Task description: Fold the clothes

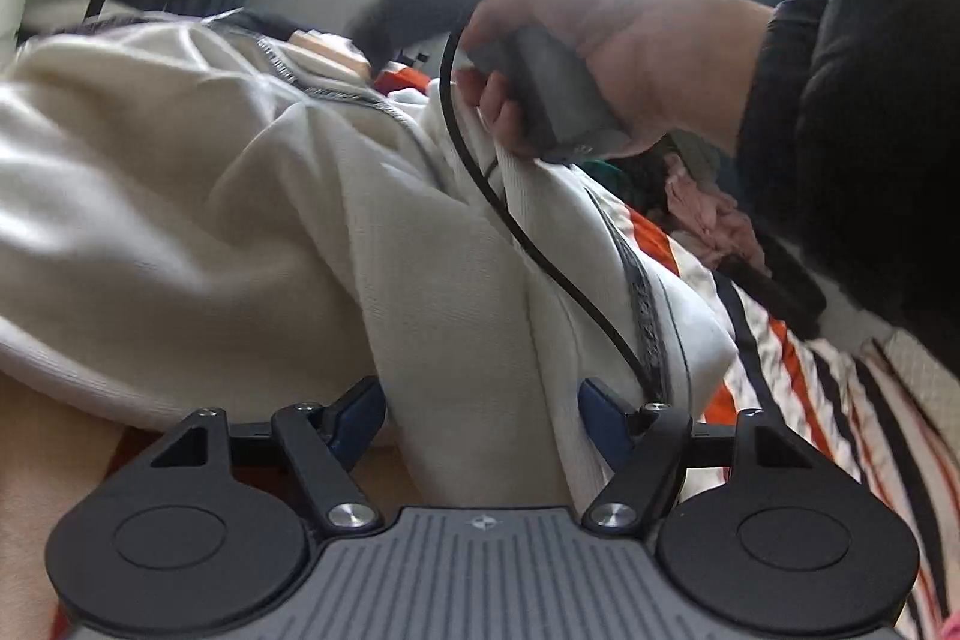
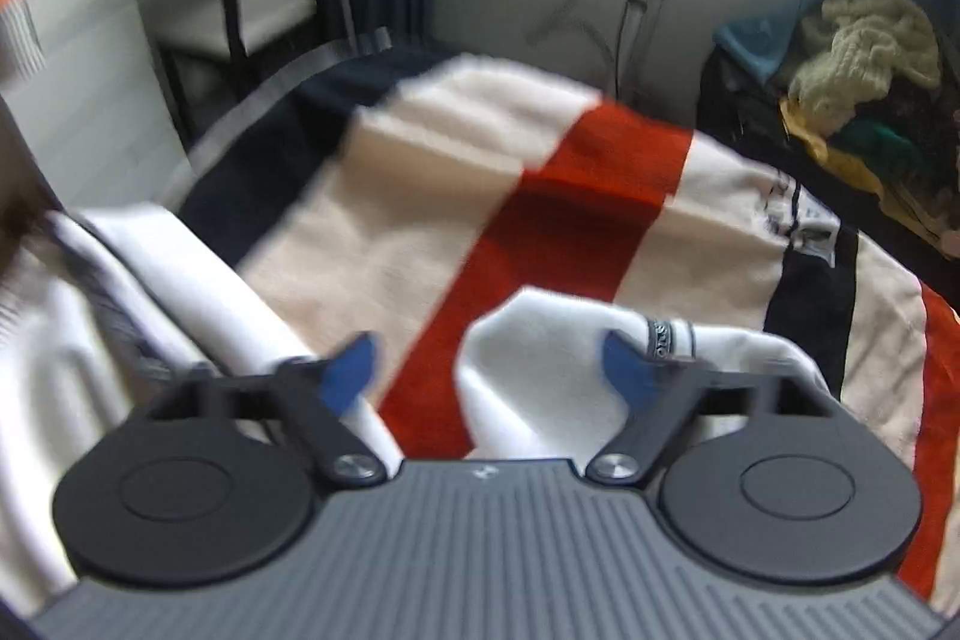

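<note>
Left hand-held gripper (image 1: 480, 400) is spread around a white jacket (image 1: 240, 196) fold. Right hand-held gripper (image 2: 489, 364) is spread over the jacket's sleeve (image 2: 540, 370) on a striped blanket (image 2: 420, 220), clothes pile (image 2: 864, 58) at 2 o'clock.

Left gripper (image 1: 480, 418) jaws apart around white garment (image 1: 240, 220); right hand (image 1: 576, 58) above.

The left wrist camera sits low, just behind its own blue fingers (image 1: 360, 415). It looks forward and a bit up, very close to the white garment (image 1: 240, 220), toward a bright window at 12 o'clock.

The right wrist camera looks forward and down over the striped blanket (image 2: 480, 196).

Both views share the white garment and the striped blanket, which shows at 4 o'clock in the left view.
</note>
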A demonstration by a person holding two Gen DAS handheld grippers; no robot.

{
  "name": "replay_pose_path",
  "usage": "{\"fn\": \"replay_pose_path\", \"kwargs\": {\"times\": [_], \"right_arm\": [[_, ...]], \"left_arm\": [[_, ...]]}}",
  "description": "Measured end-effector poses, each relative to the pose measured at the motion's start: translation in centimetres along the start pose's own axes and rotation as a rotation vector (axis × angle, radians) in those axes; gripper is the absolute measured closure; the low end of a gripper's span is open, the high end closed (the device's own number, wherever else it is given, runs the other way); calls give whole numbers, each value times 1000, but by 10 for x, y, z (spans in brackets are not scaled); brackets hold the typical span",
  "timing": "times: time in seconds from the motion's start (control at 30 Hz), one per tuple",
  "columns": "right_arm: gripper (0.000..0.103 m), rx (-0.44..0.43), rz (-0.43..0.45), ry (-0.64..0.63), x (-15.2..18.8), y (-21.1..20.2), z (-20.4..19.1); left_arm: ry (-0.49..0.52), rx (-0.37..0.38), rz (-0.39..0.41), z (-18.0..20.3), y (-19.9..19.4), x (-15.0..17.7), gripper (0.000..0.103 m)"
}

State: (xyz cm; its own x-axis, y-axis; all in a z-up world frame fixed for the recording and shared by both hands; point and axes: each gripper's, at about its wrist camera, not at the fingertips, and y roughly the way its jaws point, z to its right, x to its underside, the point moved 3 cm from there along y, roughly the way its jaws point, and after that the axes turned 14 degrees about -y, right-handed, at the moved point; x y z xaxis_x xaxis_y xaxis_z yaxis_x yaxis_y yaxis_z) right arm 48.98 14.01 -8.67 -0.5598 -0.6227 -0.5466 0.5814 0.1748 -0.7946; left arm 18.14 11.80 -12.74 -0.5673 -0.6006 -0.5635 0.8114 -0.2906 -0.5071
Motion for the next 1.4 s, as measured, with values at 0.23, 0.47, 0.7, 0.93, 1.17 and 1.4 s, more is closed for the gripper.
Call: {"fn": "replay_pose_path", "kwargs": {"times": [0.23,0.47,0.7,0.93,1.17,1.4], "right_arm": [[93,106,-77,3,15,13,17],[93,228,314,188,39,-120,89],[93,288,635,547,174,-258,199],[93,356,526,854,373,-279,242],[91,184,293,1039,497,-247,227],[88,73,294,1191,522,-239,220]], "left_arm": [[-7,2,17,-8,7,-6,30],[-92,66,57,-20,-13,-24,31],[-122,84,176,-23,-42,-32,31],[-142,46,204,-22,-53,-27,30],[-99,-63,131,-14,-40,-11,30],[-39,-150,59,-9,-55,-9,29]]}}
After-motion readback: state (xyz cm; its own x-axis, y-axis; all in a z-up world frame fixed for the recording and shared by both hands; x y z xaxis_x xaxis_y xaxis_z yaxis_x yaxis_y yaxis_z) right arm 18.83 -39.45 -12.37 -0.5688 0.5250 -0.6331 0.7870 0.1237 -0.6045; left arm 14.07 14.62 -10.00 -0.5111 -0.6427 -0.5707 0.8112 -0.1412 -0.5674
